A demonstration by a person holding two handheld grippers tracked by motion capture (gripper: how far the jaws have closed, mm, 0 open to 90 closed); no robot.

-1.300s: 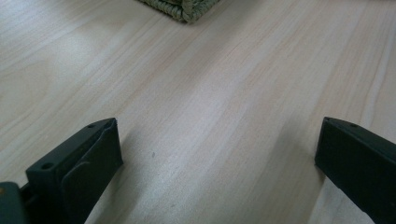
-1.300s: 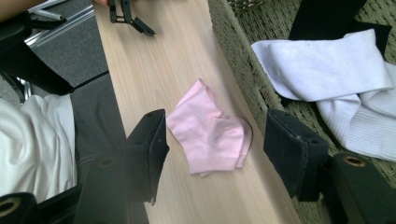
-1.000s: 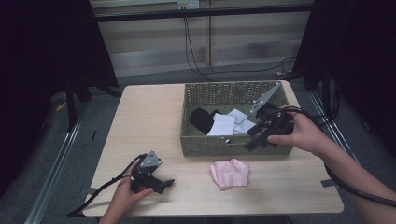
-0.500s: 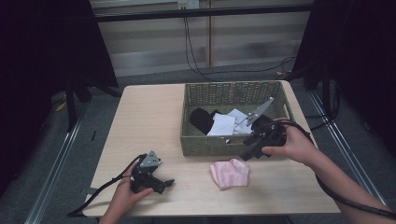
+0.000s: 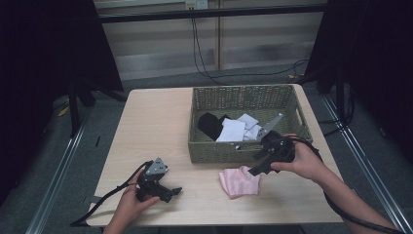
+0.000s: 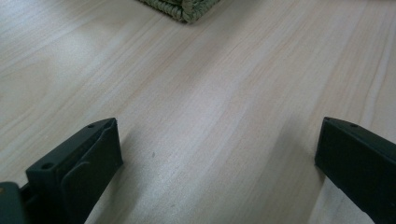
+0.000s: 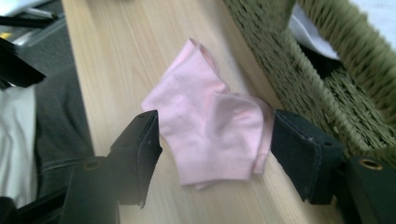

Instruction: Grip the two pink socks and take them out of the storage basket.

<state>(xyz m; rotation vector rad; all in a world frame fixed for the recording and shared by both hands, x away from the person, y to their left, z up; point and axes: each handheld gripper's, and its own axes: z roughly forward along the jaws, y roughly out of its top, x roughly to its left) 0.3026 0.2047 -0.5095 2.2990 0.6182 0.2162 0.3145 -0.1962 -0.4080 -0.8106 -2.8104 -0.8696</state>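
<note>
The right hand-held gripper [image 5: 256, 167] hangs released over the pink cloth [image 5: 239, 181] near the basket [image 5: 229, 151], while the left hand-held gripper [image 5: 170, 191], also released, rests on the worktop [image 5: 156, 126].

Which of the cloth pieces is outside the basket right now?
The pink cloth: it lies on the table in front of the basket, framed by the open right gripper. The black and white pieces lie inside.

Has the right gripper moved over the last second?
Yes. The right gripper has come off the basket's right end, over its front wall, toward the person; its open jaws now hang above the pink cloth.
</note>
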